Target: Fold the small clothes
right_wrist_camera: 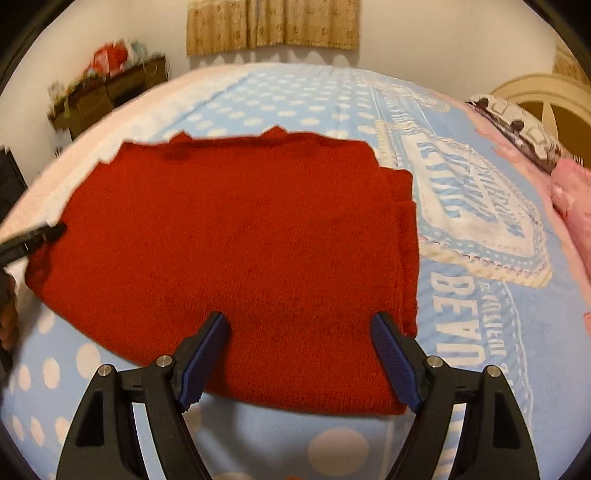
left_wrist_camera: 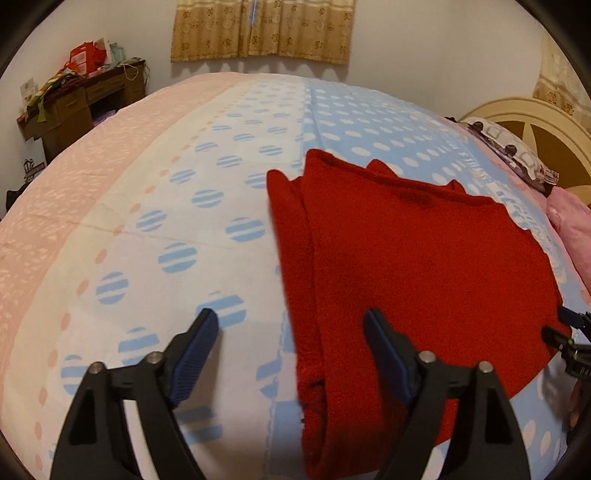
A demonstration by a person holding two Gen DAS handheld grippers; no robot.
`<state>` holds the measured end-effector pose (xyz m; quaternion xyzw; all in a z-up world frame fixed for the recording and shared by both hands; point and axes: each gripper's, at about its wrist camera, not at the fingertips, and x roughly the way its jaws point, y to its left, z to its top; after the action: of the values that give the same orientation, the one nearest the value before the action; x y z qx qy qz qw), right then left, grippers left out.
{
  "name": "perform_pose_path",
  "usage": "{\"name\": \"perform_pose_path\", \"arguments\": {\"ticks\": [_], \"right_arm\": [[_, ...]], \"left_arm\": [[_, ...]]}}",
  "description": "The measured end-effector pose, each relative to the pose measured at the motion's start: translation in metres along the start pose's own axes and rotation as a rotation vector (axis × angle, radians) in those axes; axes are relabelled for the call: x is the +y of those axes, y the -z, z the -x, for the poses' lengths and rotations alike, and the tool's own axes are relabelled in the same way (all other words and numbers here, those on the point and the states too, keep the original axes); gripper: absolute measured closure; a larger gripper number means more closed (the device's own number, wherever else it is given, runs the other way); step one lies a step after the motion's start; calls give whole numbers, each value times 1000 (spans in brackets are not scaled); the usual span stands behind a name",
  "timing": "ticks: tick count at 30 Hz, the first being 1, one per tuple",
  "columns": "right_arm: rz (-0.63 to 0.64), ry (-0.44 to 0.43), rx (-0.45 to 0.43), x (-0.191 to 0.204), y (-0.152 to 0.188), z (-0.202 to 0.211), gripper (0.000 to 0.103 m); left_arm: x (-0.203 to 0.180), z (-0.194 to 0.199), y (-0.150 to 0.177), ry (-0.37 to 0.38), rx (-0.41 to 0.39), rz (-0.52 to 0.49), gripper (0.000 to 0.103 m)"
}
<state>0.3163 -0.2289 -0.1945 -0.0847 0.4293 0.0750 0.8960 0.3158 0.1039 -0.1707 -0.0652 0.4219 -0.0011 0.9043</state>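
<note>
Pale walls and a tan patterned curtain [left_wrist_camera: 262, 29] back a wide bed [left_wrist_camera: 155, 206] covered in a sheet of pink, white and light blue bands with dots and striped circles. On it lies a red knitted garment [right_wrist_camera: 236, 258], folded into a rough rectangle with its sides turned in, flat on the blue part of the sheet. A dark wooden desk [left_wrist_camera: 81, 107] piled with clutter stands against the wall at far left, and a cream headboard [left_wrist_camera: 532, 122] with a pink pillow [left_wrist_camera: 572, 225] is at right.

Left claw [left_wrist_camera: 291, 354] stands wide open and grips nothing; its one blue pad is over the bare sheet, the other over the garment's left folded edge. Right claw [right_wrist_camera: 299, 354] is also spread wide and empty, hovering over the garment's near edge towards its right corner. Whether either touches the cloth I cannot tell.
</note>
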Motion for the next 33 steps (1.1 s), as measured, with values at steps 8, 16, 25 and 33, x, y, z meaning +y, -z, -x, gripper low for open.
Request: {"name": "perform_pose_path", "arguments": {"ticks": [8, 16, 25, 33], "right_arm": [[32, -33, -29, 19, -3, 10, 22], [0, -27, 3, 16, 0, 8, 21], [-27, 43, 49, 4, 3, 4, 20], [48, 27, -5, 34, 1, 30, 20]], "left_arm": [[9, 5, 15, 26, 21, 35, 12], [13, 11, 24, 44, 6, 53, 5], [14, 9, 25, 42, 9, 56, 1], [14, 10, 25, 37, 15, 57, 0]]}}
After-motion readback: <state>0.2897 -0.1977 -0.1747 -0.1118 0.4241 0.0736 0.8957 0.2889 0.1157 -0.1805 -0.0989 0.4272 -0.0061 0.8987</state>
